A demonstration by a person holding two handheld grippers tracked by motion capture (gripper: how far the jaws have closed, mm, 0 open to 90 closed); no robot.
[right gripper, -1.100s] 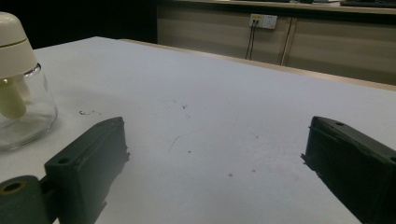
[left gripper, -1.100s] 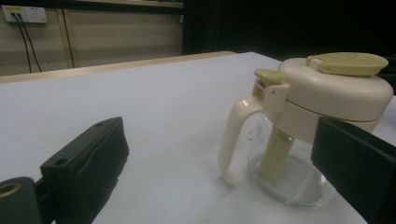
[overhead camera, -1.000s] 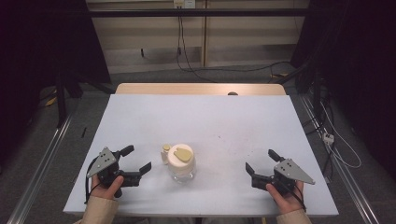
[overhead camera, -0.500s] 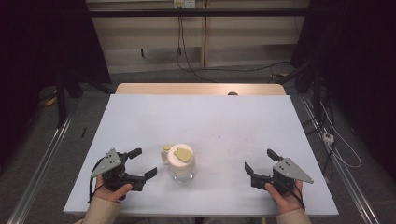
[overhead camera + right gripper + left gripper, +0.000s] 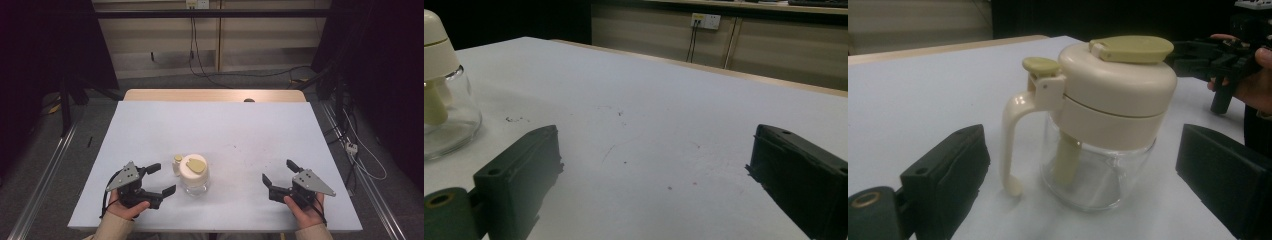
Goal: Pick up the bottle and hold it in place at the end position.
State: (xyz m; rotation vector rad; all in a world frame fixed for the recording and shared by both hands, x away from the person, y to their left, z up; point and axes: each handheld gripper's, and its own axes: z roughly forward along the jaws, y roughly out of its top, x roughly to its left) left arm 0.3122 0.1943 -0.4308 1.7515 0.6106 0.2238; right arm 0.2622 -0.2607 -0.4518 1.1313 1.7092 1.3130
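A small glass jar (image 5: 193, 176) with a cream lid, an olive flip cap and a cream handle stands upright near the table's front middle. In the left gripper view the jar (image 5: 1108, 125) sits just ahead of the jaws, its handle (image 5: 1015, 140) pointing left. My left gripper (image 5: 159, 180) is open, a short way left of the jar and not touching it. My right gripper (image 5: 281, 175) is open at the front right, well apart from the jar, with nothing between its jaws. The jar's glass base (image 5: 444, 120) shows at the left edge of the right gripper view.
The white table top (image 5: 240, 125) has a wooden strip along its far edge (image 5: 215, 95). Faint marks dot the surface (image 5: 616, 112). Cables run over the floor behind the table (image 5: 200, 70) and to its right (image 5: 360, 150).
My left gripper has moved right and forward, closer to the jar, and turned its jaws toward it. The right gripper has barely shifted.
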